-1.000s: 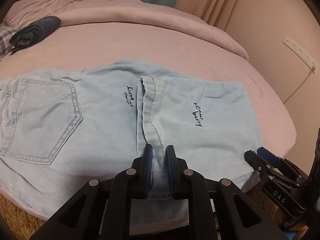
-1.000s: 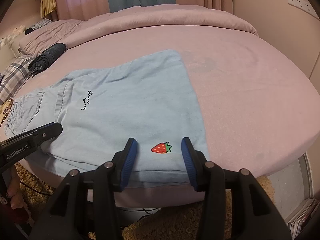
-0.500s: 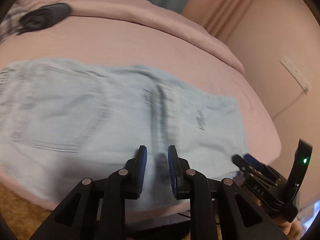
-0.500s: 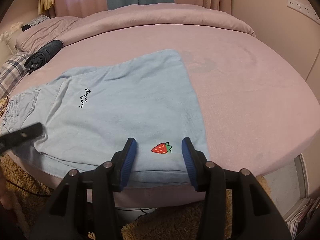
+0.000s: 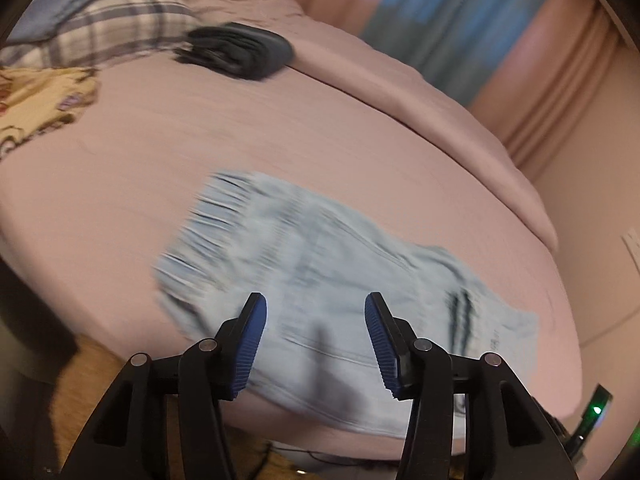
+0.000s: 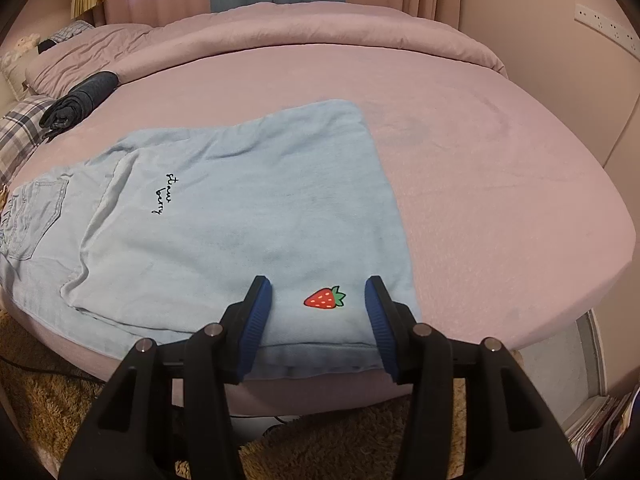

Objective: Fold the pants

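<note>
Light blue denim pants point(image 6: 240, 216) lie flat on the pink bed, legs folded over, with a red strawberry print point(image 6: 325, 298) near the front hem and black script lettering. My right gripper point(image 6: 318, 302) is open and empty, its jaws on either side of the strawberry just above the cloth. In the left wrist view the pants point(image 5: 320, 280) are motion-blurred. My left gripper point(image 5: 314, 324) is open and empty over their near edge, toward the waist end.
A rolled dark garment point(image 6: 80, 100) lies at the back left of the bed point(image 6: 500, 184), also in the left wrist view point(image 5: 236, 50). Plaid pillow point(image 5: 120, 24) at far left. Shaggy tan rug point(image 6: 48, 380) below the bed edge. Wall and sockets on the right.
My left gripper let go of the folded pant edge, opened wide, and swung left toward the waist end. The right gripper stayed open and still.
</note>
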`<state>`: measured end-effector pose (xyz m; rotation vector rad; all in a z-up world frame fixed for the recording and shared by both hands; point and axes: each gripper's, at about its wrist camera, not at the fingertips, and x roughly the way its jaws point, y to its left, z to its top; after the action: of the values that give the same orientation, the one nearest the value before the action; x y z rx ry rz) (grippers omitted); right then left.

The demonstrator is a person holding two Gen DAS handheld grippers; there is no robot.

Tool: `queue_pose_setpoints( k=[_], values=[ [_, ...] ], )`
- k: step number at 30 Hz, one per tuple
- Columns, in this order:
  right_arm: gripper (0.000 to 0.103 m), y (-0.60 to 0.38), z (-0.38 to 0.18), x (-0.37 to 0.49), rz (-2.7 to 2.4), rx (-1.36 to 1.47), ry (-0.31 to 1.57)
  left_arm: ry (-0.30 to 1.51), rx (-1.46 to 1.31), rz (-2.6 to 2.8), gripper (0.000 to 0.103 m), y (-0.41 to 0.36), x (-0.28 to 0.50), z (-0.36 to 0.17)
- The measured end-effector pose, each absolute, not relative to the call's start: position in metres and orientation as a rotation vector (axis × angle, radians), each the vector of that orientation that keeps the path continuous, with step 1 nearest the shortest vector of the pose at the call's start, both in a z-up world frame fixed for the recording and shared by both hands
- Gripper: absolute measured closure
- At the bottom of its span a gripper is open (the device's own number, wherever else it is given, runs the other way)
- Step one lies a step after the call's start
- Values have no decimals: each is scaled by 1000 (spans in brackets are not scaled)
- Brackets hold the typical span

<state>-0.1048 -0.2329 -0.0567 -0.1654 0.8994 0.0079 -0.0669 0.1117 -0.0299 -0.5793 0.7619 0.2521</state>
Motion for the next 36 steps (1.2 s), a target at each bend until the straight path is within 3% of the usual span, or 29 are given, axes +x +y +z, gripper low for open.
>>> queue_pose_setpoints(
  k=[4, 17, 27, 36],
  values=[
    [54, -223, -48, -105, 7, -215, 900, 732, -602, 326, 35, 131, -77, -30],
    [52, -112, -12, -64, 307, -241, 854, 804, -677, 460, 33, 160, -82, -56],
    [53, -71, -74, -35, 284, -211, 1032, 832, -728, 344, 25, 147, -80, -78],
    [53, -73, -78, -55, 296, -244, 974, 847, -808, 218, 25, 130, -74, -79]
  ],
)
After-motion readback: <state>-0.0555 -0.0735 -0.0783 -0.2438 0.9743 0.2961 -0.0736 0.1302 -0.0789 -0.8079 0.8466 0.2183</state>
